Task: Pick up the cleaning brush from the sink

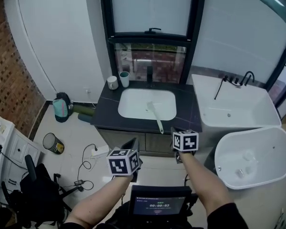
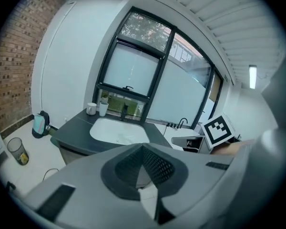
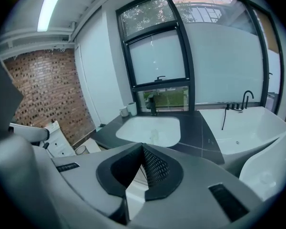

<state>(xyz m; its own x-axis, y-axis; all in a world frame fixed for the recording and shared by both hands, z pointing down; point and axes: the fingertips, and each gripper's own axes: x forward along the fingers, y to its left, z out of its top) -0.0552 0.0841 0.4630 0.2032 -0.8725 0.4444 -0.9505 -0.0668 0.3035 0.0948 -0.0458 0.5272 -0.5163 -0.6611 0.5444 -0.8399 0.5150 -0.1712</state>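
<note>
The cleaning brush (image 1: 155,115) is white. Its head lies in the white sink (image 1: 133,109) and its long handle sticks out over the dark counter's front edge. In the right gripper view the brush (image 3: 155,136) shows faintly inside the basin (image 3: 133,130). Both grippers hover in front of the counter, short of the sink. My left gripper (image 1: 132,145) is shut with nothing in it, its jaws meeting at a point (image 2: 143,147). My right gripper (image 1: 174,133) is shut and empty too (image 3: 143,146), its tip near the handle's end but apart from it.
Two cups (image 1: 118,80) and a black faucet (image 1: 149,74) stand at the back of the counter (image 1: 105,109). A white bathtub (image 1: 233,106) and a round white tub (image 1: 255,156) lie to the right. On the floor at left are a teal bag (image 1: 61,107), a bin (image 1: 53,143) and cables (image 1: 88,161).
</note>
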